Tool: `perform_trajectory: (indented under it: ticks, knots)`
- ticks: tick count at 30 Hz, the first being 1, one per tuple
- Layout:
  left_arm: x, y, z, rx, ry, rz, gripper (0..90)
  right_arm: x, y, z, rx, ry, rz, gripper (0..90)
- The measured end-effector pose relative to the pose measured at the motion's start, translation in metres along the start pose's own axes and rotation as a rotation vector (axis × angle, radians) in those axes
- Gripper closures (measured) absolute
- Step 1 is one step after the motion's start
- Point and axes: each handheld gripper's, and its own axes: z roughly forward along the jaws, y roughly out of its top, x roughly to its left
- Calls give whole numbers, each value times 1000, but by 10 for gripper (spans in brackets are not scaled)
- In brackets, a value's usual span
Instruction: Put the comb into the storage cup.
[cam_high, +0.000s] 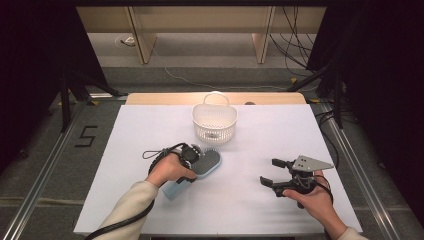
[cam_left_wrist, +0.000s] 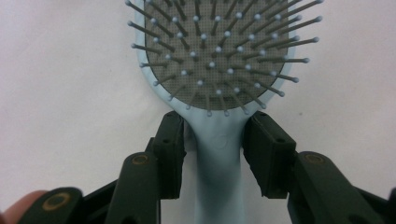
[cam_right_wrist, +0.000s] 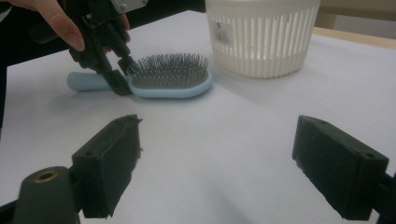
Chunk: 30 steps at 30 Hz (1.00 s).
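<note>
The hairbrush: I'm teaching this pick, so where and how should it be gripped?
Probably at the neck of the hairbrush, where the handle narrows below the bristle pad. Come from above with one jaw on each side, as the left gripper does: it lies flat, bristles up, so only its smooth edges are free.

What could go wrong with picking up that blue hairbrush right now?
1. The left tongs straddle the hairbrush at the narrow neck of its handle, with small gaps beside the pads; once lifted, the heavier bristle head may tip or swivel.
2. The smooth, tapered handle could slide between the pads.
3. The basket stands close behind the brush head, so a swing forward might knock it.
</note>
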Motion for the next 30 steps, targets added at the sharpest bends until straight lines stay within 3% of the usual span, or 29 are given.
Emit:
perform_trajectory:
  ticks: [3, 5, 30]
  knots:
    - [-1, 0, 0, 4, 2, -14, 617, 0, 0, 0, 3, 0, 3, 162]
    - [-1, 0, 0, 6, 0, -23, 682, 0, 0, 0, 3, 0, 3, 162]
    - [-3, -2, -1, -8, 10, -37, 696, 0, -1, 0, 4, 2, 1, 162]
